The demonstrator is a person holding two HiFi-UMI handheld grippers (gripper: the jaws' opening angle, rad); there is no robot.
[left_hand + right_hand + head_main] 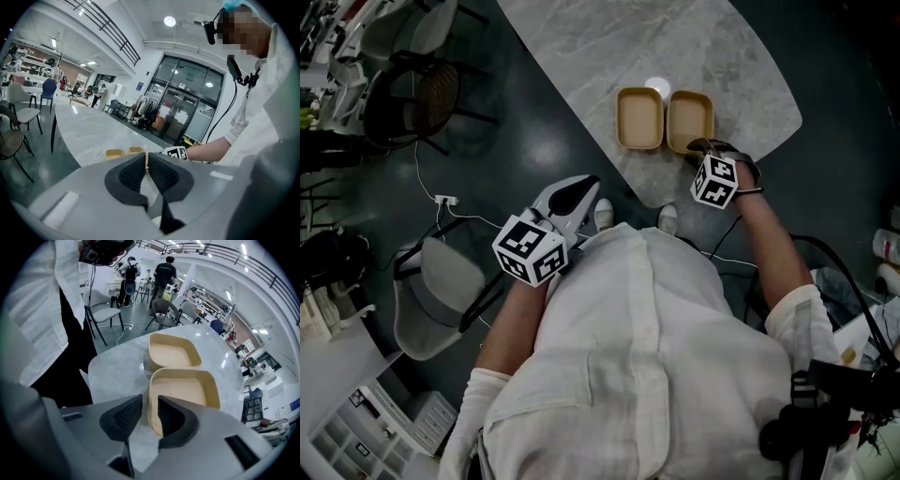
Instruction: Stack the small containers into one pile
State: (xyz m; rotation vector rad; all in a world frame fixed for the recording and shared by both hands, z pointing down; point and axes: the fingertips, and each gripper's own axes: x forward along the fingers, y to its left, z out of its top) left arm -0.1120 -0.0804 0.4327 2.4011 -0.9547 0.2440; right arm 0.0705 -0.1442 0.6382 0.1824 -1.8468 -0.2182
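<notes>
Progress on the pile looks nil from where I stand: the two tan containers sit side by side, touching, near the close end of the table, neither inside the other. The right-hand container is the one being taken. The right gripper has its jaws drawn to a narrow gap over that container's near wall, one pad inside the rim and one outside, so I judge it pinched on. The left-hand container stands free with nothing in it.

The left gripper hangs off the table edge, down by the person's hip, with its jaws almost together and nothing between them.

What is left, as I read it, is the whole job: lift the held container, carry it over its neighbour and nest it.

The tabletop is pale grey marble-look, glossy, with a ceiling light mirrored just beyond the containers. Around it is a dark polished floor, a wicker-backed chair, a grey chair and a white power strip with its trailing cable. The gripper views show an open hall with glass doors and people far off.
</notes>
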